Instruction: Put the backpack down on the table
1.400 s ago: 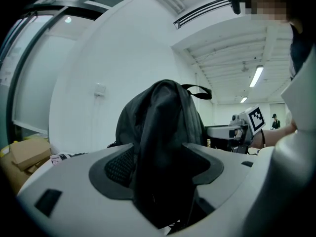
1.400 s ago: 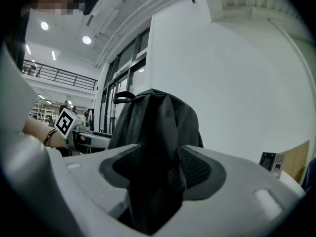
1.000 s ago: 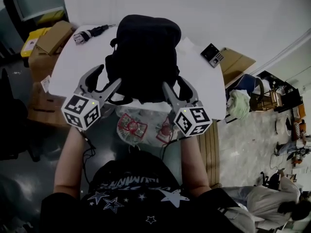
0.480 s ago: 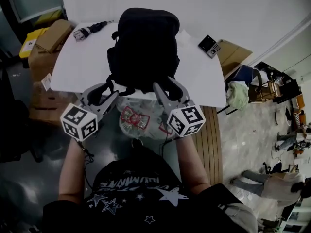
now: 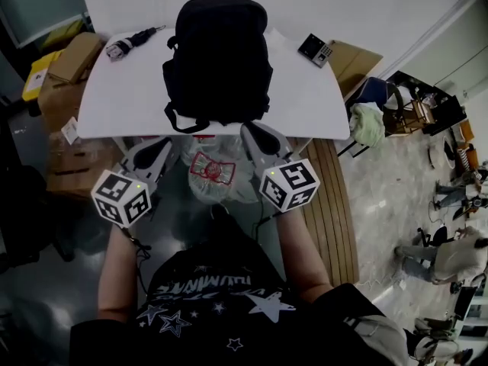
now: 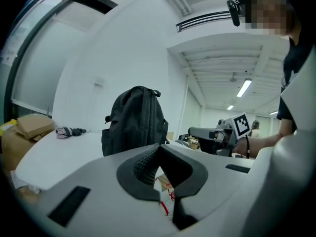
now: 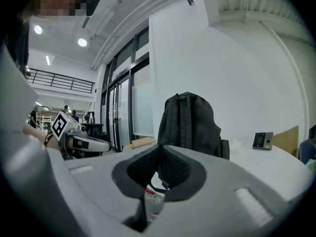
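The black backpack stands upright on the white table, free of both grippers. My left gripper hangs in front of the table's near edge, below the backpack's left corner, shut and empty. My right gripper is level with it off the right corner; its jaws are closing, tips together, nothing between them. In the left gripper view the backpack rises beyond my closed tips. The right gripper view shows the backpack behind my meeting tips.
A folded umbrella lies at the table's far left and a small keypad device at its far right. A plastic bag with red print sits under the near edge. Cardboard boxes stand left, a chair with cloth right.
Both grippers drew back from the backpack's sides toward the person and their jaws went from wide open to closed. The backpack stays standing on the table.
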